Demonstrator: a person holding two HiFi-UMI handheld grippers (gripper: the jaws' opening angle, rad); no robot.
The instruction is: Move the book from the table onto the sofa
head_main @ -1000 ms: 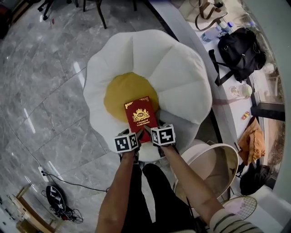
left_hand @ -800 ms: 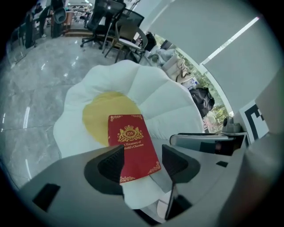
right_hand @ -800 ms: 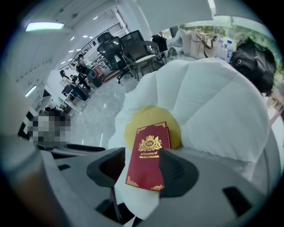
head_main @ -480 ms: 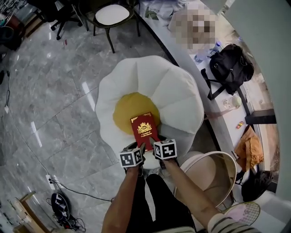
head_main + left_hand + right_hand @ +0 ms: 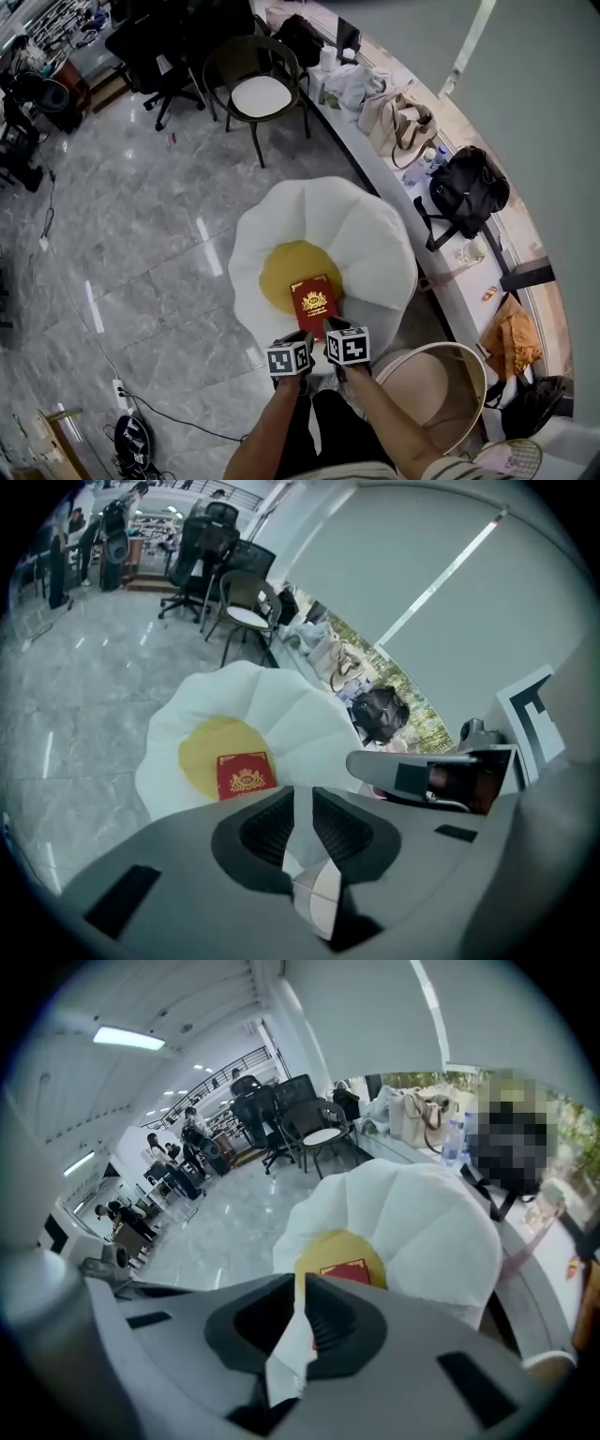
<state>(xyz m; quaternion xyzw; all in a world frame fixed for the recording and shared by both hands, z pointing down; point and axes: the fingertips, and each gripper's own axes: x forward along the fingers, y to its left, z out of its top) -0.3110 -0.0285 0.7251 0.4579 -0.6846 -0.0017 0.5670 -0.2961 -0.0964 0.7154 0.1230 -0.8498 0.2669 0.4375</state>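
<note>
A red book [image 5: 314, 302] with a gold crest lies flat on the flower-shaped sofa [image 5: 366, 234], half on its yellow centre and half on a white petal. Both grippers hang above the sofa's near edge, apart from the book. The jaws of both have just been closing, with nothing between them. My left gripper [image 5: 304, 336] keeps a thin slit between its pads. In the left gripper view the book [image 5: 246, 773] lies beyond the left gripper [image 5: 303, 803]. The pads of my right gripper [image 5: 330, 324] almost touch. The right gripper view shows the book [image 5: 345, 1270] past the right gripper [image 5: 300, 1288].
A beige round tub [image 5: 441, 384] stands at the right by my legs. A long white counter [image 5: 487, 272] carries a black backpack [image 5: 466, 192] and bags. A chair [image 5: 261, 94] stands behind the sofa. A cable and a power strip [image 5: 117, 389] lie on the marble floor.
Both grippers have risen away from the book and their jaws have gone from wide open to nearly together. The book stays on the sofa. The head view now takes in more of the room.
</note>
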